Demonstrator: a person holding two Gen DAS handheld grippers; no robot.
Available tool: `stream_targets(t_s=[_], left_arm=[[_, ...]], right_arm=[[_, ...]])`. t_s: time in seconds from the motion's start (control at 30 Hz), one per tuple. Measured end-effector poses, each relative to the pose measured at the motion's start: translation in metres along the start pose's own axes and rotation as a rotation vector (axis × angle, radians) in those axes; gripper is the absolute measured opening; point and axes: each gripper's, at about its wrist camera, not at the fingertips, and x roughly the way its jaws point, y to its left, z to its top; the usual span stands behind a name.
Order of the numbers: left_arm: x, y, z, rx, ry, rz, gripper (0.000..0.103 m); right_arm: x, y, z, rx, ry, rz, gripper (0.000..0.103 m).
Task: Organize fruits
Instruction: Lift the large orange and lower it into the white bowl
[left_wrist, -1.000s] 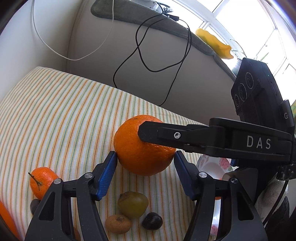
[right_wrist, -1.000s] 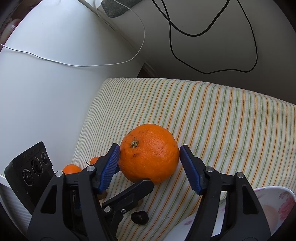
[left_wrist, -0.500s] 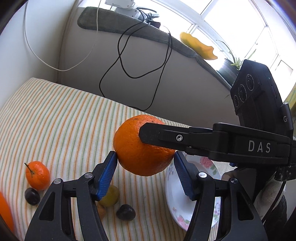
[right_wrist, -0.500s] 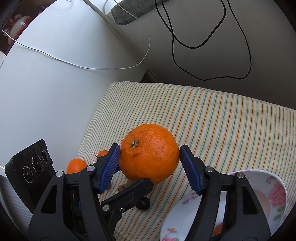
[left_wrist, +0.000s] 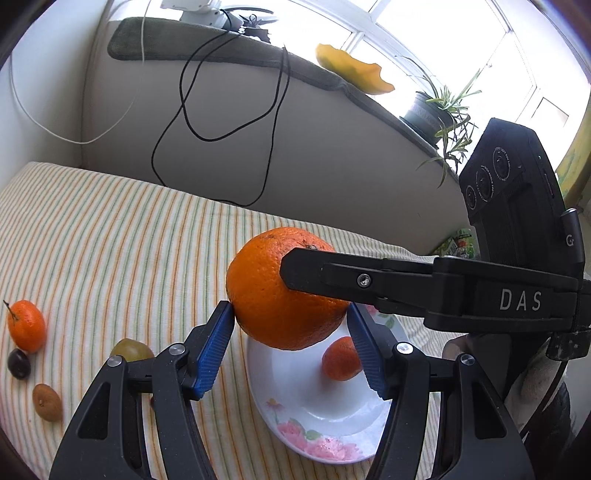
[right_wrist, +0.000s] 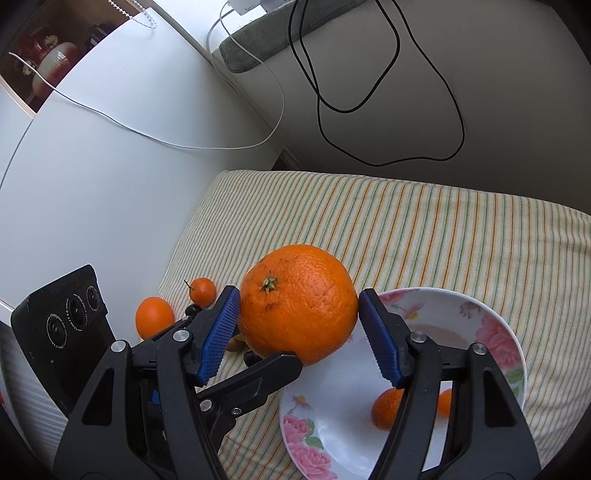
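Item: large orange, being carried clear of the striped cloth by two tongs at once. Left gripper is pinching it across its width, both blue pads pressing on the peel, jaws standing about half open around the fruit; right gripper is clamping it likewise from the crossing direction, so the four pads are ringing the orange. Position: the fruit is hanging above the near rim of the flowered plate, not yet over its middle. The plate's hollow is lying below and toward the right gripper's side, already holding a small mandarin. The orange is nearly round, stem end facing the right wrist camera. Judgement: the coming move is depending on bringing the fruit over the bare white part of the plate, beside that mandarin.
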Motion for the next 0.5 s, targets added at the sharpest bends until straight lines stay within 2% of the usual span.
stream_targets(t_s=[0.5], left_arm=[[0.024, -0.02, -0.003, 0.02, 0.065, -0.033, 0.061]], right_arm=[[-0.024, -0.02, -0.022, 0.012, -0.003, -0.053, 0.069]])
